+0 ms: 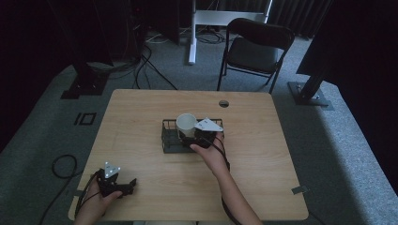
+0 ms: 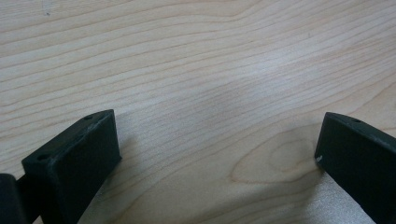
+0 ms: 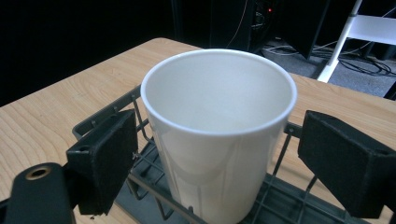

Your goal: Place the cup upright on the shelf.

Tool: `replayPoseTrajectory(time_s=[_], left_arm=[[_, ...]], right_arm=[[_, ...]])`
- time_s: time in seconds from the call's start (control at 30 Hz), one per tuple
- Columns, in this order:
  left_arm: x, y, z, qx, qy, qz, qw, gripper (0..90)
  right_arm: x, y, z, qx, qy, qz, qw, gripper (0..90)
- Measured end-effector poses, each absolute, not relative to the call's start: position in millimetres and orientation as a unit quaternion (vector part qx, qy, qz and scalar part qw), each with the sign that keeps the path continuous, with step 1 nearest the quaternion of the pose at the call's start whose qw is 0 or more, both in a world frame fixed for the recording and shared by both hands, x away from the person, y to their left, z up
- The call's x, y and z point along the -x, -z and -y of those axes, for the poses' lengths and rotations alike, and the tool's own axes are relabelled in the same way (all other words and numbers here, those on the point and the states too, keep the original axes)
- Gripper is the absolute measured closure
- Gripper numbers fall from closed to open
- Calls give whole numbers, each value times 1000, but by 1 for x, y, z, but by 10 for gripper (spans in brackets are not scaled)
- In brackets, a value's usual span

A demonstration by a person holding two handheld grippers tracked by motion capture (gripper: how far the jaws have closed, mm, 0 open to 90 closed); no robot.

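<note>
Cup, white and empty, stands upright in wire basket between spread right claw.

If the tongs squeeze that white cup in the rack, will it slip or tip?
The white cup looks glossy and tapered, so it may slip upward. It is tall, narrow-based and seemingly empty, so probably light and tippable, though the wire rack may steady it.

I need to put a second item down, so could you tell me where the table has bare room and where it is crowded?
The wooden table is bare between its left edge and the black wire basket, and between the basket and the right edge. The far strip is free except for the cable hole. The middle is crowded: white cup in the basket with the right gripper around it. Left gripper occupies the near-left corner.
</note>
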State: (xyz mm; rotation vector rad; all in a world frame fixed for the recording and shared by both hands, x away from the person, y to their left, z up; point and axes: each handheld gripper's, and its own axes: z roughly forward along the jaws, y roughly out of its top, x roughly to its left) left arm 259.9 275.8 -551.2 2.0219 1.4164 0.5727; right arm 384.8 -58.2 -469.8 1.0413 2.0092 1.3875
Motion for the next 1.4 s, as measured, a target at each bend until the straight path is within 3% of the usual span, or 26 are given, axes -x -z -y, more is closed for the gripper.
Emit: replayPoseTrajectory(time_s=[1.4], left_arm=[[-260, 551, -276, -761, -216, -534, 299, 1]], right_arm=[[-347, 469, 136, -398, -502, -718, 273, 122]])
